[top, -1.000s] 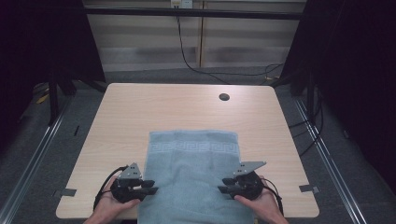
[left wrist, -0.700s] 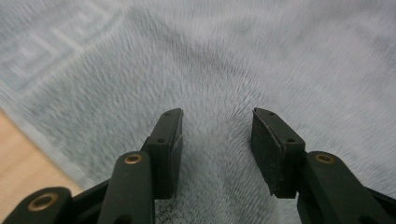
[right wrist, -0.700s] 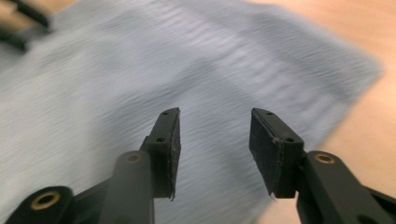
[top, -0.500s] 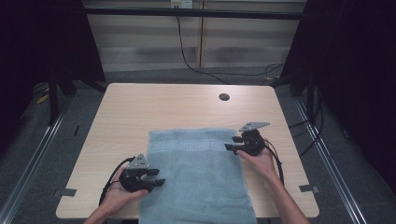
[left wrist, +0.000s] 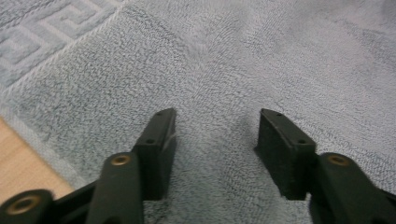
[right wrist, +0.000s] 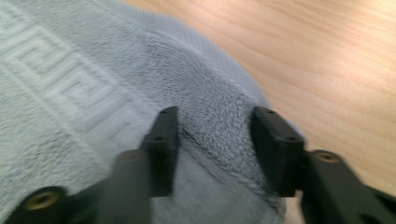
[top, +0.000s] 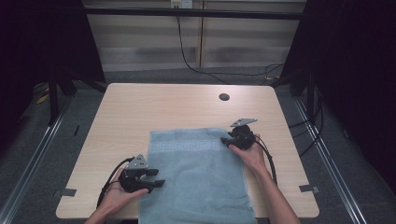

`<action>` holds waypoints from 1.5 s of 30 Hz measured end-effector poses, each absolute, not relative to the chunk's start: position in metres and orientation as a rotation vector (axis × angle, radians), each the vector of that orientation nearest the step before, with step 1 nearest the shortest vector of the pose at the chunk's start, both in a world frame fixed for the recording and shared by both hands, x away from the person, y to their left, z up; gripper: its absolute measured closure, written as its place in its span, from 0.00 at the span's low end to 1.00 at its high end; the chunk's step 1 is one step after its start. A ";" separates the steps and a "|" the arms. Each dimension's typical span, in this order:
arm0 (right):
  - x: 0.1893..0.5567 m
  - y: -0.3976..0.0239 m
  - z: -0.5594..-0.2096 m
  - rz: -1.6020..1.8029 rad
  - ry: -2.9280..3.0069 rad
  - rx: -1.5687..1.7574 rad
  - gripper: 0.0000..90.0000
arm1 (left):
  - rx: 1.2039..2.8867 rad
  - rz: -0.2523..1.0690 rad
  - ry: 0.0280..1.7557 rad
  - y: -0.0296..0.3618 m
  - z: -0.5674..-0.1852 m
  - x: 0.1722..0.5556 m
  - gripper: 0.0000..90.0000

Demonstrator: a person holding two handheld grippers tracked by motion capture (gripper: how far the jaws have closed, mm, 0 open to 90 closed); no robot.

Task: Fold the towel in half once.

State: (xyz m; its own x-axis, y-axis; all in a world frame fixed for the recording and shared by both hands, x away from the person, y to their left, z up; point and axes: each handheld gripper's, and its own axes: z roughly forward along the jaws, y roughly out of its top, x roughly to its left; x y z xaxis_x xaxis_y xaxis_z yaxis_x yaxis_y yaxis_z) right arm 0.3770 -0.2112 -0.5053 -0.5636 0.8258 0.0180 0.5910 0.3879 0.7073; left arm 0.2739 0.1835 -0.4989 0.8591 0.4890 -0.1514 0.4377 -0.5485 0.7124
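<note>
Wooden table (top: 140,107) — blue towel (top: 196,177) flat; right gripper (top: 229,140) at far corner.

The light wooden surface (top: 140,112) has a blue towel (top: 196,177) lying flat on it, hanging over the near edge.

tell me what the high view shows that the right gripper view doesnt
High view alone: the whole table with its dark round hole, the left gripper at the towel's left edge, and both forearms. Right gripper view alone: up close, the right gripper with open jaws astride the towel's corner. Both share: the blue-grey towel with its key-pattern border, and light wood.
</note>
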 end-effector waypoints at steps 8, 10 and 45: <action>0.368 -0.215 -0.504 0.993 2.341 1.235 0.86 | 2.157 0.054 0.724 0.183 -0.476 0.307 0.40; 0.367 -0.216 -0.503 1.002 2.350 1.246 0.88 | 2.114 0.086 0.784 0.186 -0.472 0.327 0.38; 0.361 -0.225 -0.503 1.020 2.352 1.272 0.84 | 2.167 0.249 0.837 0.177 -0.505 0.384 0.87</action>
